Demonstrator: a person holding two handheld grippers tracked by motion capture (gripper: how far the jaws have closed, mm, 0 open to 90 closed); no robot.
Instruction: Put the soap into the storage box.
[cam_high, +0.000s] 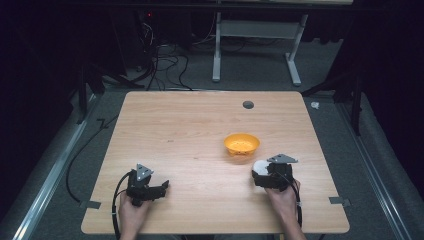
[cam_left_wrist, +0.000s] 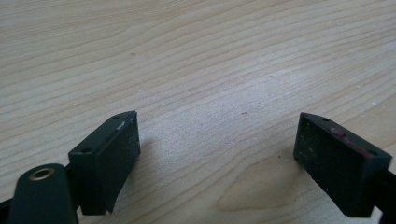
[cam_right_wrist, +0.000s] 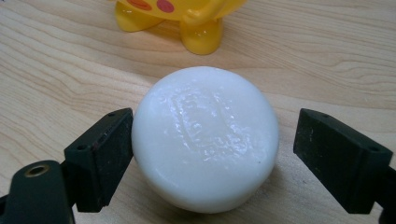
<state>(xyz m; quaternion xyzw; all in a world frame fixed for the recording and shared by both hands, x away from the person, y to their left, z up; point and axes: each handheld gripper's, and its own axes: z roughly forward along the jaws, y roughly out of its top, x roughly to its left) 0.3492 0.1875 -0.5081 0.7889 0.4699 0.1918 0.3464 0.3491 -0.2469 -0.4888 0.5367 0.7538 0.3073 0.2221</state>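
Note:
A round white bar of soap (cam_right_wrist: 205, 140) lies on the wooden table (cam_high: 190, 130), just in front of a yellow bowl (cam_high: 241, 144). My right gripper (cam_right_wrist: 215, 128) stands open around the soap: one jaw is at its side, and a gap is left at the other. In the high view the soap (cam_high: 259, 165) shows at the tip of the right gripper (cam_high: 263, 173). The bowl's yellow feet (cam_right_wrist: 201, 32) rise just beyond the soap. My left gripper (cam_high: 164, 187) rests low at the table's front left. Its jaws (cam_left_wrist: 215, 135) are open over bare wood.
A dark round hole (cam_high: 248, 105) sits in the tabletop at the back right. Beyond the table stand a white desk frame (cam_high: 257, 45) and loose cables (cam_high: 160, 60) on the grey floor. Tape tabs mark the front corners.

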